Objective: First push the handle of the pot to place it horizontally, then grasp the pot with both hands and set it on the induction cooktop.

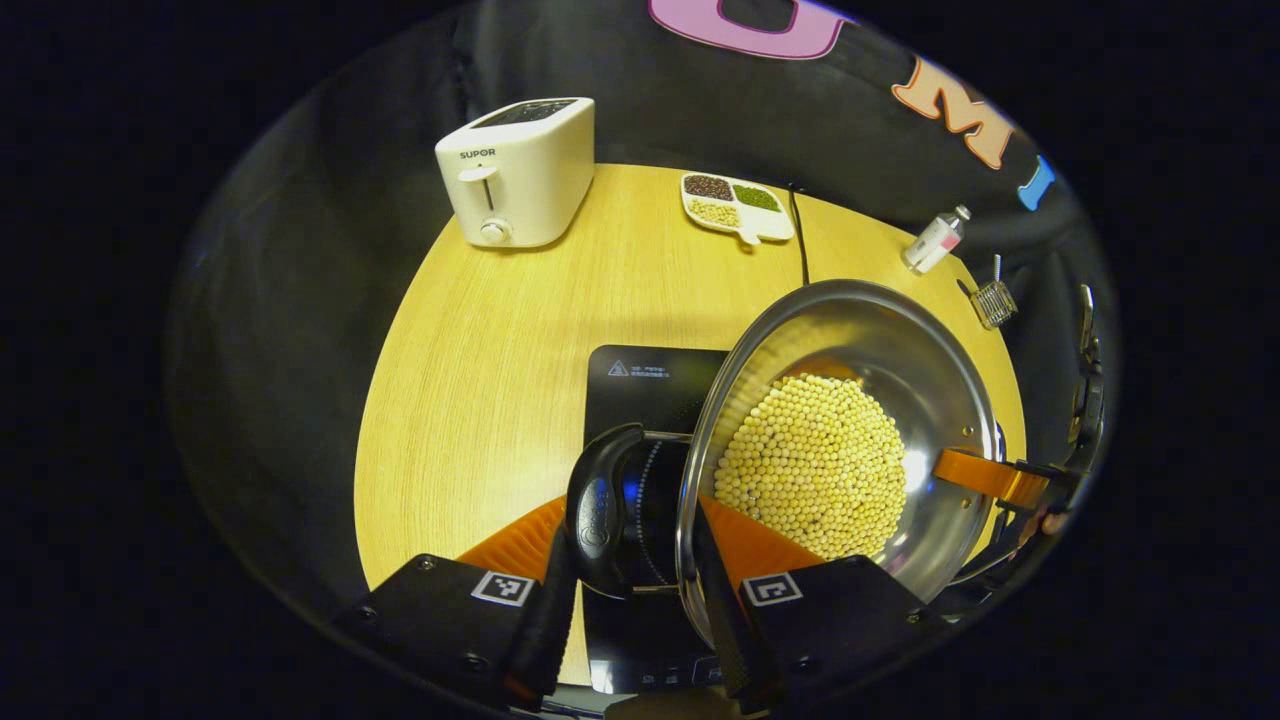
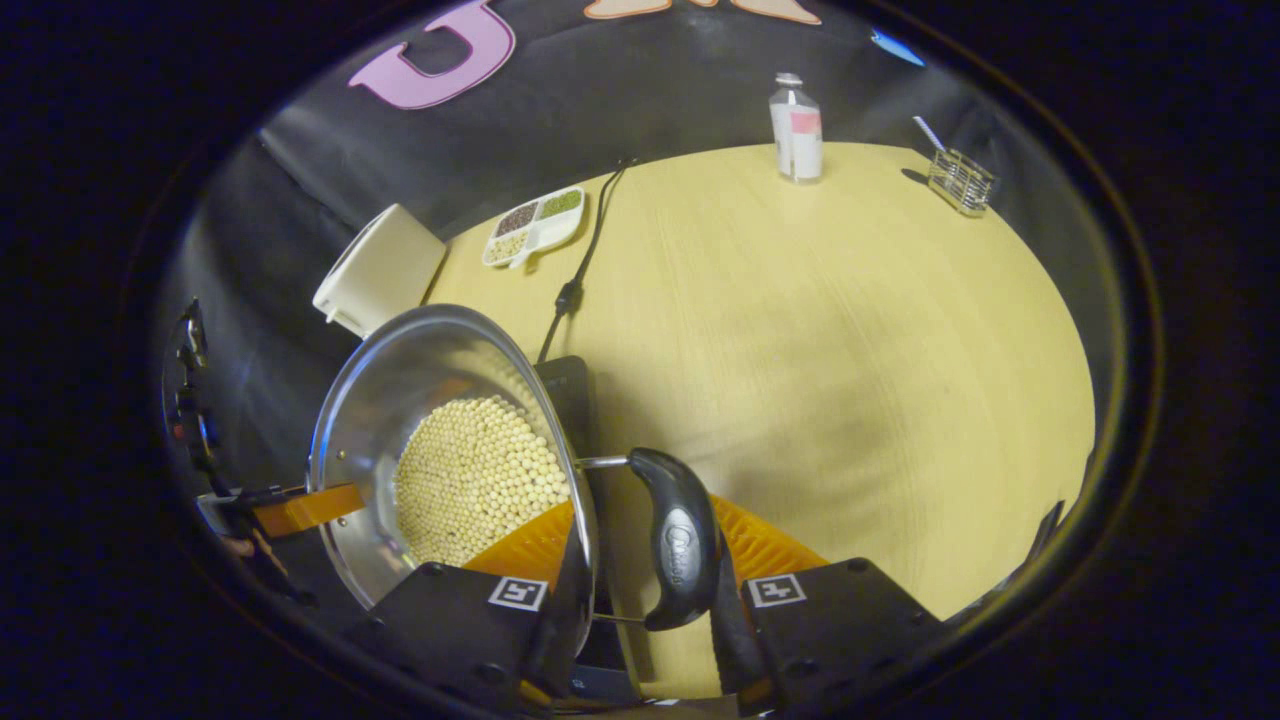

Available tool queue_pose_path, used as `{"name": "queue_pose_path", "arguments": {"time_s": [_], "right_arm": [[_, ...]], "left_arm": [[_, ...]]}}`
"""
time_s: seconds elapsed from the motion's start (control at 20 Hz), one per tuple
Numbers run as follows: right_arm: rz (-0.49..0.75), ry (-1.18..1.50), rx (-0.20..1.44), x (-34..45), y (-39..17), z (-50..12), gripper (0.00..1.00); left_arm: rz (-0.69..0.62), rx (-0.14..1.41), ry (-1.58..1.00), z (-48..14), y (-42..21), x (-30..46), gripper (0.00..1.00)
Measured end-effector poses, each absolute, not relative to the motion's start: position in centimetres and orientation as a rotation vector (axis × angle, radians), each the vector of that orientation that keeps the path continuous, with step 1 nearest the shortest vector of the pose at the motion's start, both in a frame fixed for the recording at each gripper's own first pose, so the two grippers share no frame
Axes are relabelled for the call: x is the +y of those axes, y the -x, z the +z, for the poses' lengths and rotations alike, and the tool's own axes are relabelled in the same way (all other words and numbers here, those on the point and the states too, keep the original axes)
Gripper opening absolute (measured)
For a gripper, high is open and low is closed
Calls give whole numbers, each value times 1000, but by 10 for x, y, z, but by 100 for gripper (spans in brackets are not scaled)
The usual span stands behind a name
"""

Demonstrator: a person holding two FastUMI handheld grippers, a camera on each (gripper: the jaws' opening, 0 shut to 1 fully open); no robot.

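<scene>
A: Left gripper is closed on the near handle; right gripper clamps the opposite handle.
B: So the pot hangs level between them, just above the induction cooktop, beans settled.

Opposed close views, shared pot

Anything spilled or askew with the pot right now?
No spill seen. The pot looks tilted in both views, though fisheye may exaggerate it; the beans stay heaped inside it. Left gripper and right gripper each straddle a black side handle, over the cooktop.
</scene>
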State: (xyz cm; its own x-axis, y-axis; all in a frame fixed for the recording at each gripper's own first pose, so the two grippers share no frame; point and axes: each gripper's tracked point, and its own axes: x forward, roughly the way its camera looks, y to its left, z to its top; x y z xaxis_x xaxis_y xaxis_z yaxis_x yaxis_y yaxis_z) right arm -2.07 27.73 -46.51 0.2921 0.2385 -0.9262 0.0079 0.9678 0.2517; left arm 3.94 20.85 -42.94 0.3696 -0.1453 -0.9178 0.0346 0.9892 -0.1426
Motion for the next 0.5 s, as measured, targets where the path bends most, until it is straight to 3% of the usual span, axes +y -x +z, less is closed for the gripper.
{"name": "queue_pose_path", "arguments": {"time_s": [0.05,0.25,0.3,0.5], "right_arm": [[157,-222,1270,281,21,-466,58],[165,-222,1282,289,18,-471,53],[169,-219,1280,290,16,-471,58],[171,-211,1285,293,16,-469,58]], "left_arm": [[-113,1190,107,-430,-40,212,61],[-107,1193,109,-433,-43,219,61],[-107,1193,111,-434,-44,221,61],[-103,1198,126,-434,-43,222,63]]}}
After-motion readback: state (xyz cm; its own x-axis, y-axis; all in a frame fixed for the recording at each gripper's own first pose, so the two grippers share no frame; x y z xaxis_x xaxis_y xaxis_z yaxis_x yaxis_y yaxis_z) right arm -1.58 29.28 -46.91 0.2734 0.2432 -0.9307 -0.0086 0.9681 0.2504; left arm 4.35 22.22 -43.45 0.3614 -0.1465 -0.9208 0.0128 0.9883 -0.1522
